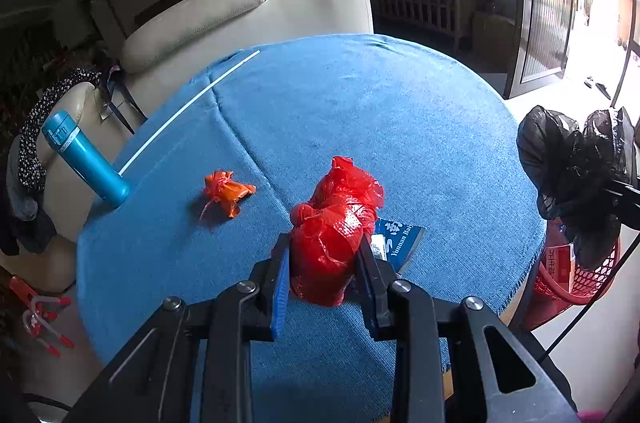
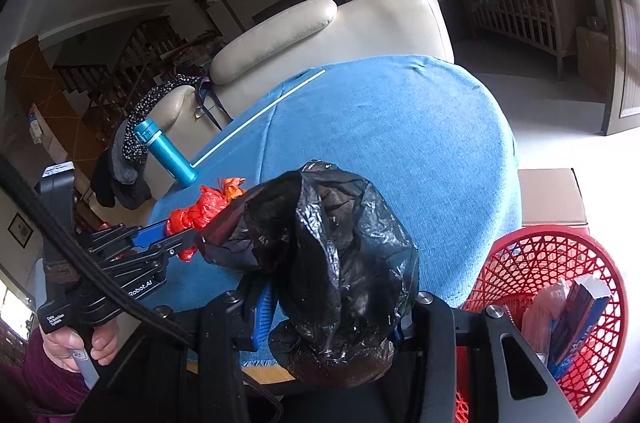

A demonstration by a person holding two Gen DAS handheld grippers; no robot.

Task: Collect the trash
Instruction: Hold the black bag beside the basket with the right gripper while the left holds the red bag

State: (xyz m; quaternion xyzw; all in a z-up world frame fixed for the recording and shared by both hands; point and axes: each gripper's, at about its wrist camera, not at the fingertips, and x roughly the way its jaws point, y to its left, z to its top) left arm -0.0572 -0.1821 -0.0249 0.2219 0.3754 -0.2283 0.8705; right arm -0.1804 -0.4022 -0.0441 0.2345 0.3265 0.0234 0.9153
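My left gripper [image 1: 325, 255] is shut on a knotted red plastic bag [image 1: 334, 223] just above the blue-clothed round table [image 1: 360, 111]. The same red bag [image 2: 196, 213] shows in the right wrist view, between the left gripper's fingers [image 2: 168, 247]. My right gripper [image 2: 332, 327] is shut on a crumpled black plastic bag [image 2: 340, 263], held over the table's near edge beside a red mesh basket [image 2: 560, 263]. A small orange bag [image 1: 225, 194] lies on the cloth to the left. A blue printed packet [image 1: 400, 237] lies partly under the red bag.
A teal bottle [image 1: 86, 159] stands at the table's left edge, and a white stick [image 1: 188, 111] lies on the cloth beside it. A cream leather armchair [image 1: 240, 19] stands behind the table. The red basket holds a pink wrapper and a blue box [image 2: 576, 319]. A cardboard box [image 2: 552, 195] sits behind the basket.
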